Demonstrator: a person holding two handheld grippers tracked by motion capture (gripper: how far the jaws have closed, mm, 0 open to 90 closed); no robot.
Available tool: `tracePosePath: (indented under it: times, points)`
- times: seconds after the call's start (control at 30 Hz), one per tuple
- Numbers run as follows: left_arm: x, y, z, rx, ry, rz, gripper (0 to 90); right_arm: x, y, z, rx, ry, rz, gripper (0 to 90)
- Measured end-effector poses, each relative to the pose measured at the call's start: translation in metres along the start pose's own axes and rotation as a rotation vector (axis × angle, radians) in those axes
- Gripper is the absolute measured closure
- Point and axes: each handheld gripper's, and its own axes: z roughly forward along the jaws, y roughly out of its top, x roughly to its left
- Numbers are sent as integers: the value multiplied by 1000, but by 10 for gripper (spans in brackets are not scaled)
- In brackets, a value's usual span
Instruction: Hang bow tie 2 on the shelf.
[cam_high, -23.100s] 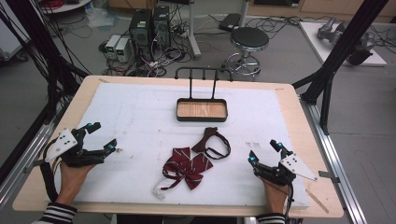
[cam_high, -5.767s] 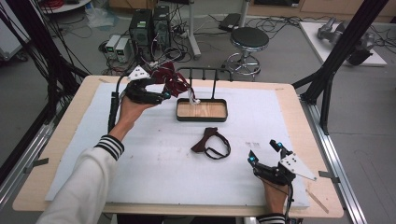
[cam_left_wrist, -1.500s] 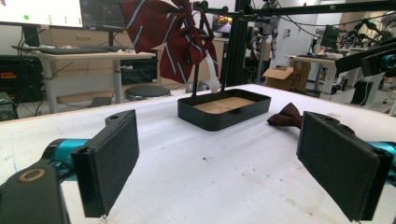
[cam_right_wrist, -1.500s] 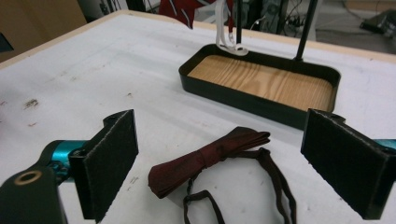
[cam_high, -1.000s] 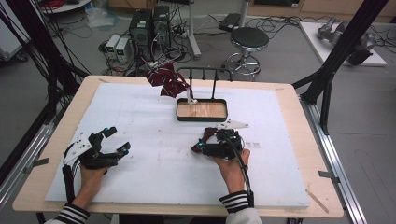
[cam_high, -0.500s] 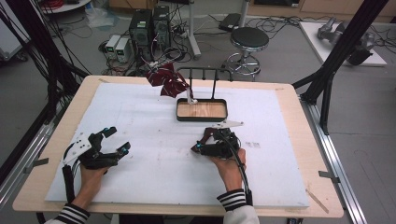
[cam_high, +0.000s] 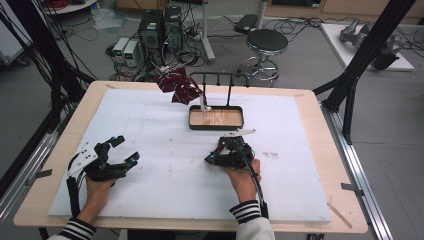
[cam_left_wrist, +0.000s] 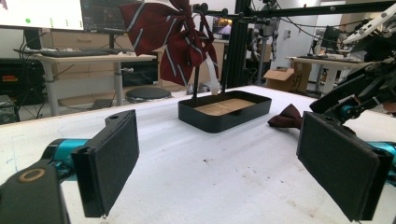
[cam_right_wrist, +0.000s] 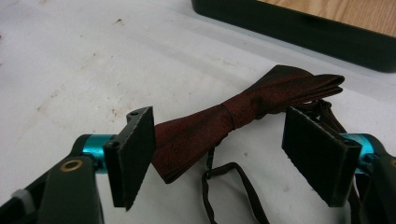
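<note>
We see our right hand-held gripper near the middle of the high view, jaws just closing around the dark red cloth bow tie lying on the white surface, not yet pinching it, left hand-held gripper wide at lower left

Two bow ties: one dark red striped fabric bow tie hanging on rack, one plain dark maroon fabric bow tie lying on table. One black rectangular tray with wooden floor. One black metal rack rising from tray. One wooden table with white cover sheet. Two black two-jaw claws: left claw, right claw. Two hands, two striped sleeves. One round black stool on floor behind table.
</note>
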Motion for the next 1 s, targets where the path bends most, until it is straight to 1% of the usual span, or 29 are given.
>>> tracePosePath:
  times: [0.1, 0.13, 0.37, 0.6, 0.67, 0.77, 0.83, 0.9, 0.93, 0.97, 1.0]
  points:
    - [0, 0, 0, 0, 0, 3, 135, -1, 0, 2, 9, -1, 1, 284]
    - [0, 0, 0, 0, 1, 3, 134, -2, 0, 4, 22, 3, 8, 295]
    - [0, 0, 0, 1, -1, 2, 135, -3, 0, 8, 35, -3, 19, 323]
    - [-1, 0, 0, 2, -1, 6, 135, -4, 1, 12, 54, 23, 51, 352]
    - [-1, 0, 0, 3, -1, 6, 135, -5, 1, 13, 63, 37, 62, 380]
    - [-1, 0, 0, 3, -1, 7, 135, -6, 1, 14, 70, 51, 65, 404]
    - [-1, 0, 0, 2, 0, 8, 135, -6, 1, 14, 70, 51, 68, 410]
    - [0, 0, 0, 0, 0, 3, 135, -6, 1, 14, 67, 53, 69, 432]
    - [0, 0, 0, 2, 0, 7, 135, -6, 1, 14, 69, 54, 70, 440]
    - [-1, 0, 0, 4, -1, 10, 135, -6, 1, 14, 73, 67, 72, 466]
    - [-1, 0, 0, 3, -1, 12, 135, -6, 1, 14, 75, 66, 74, 469]
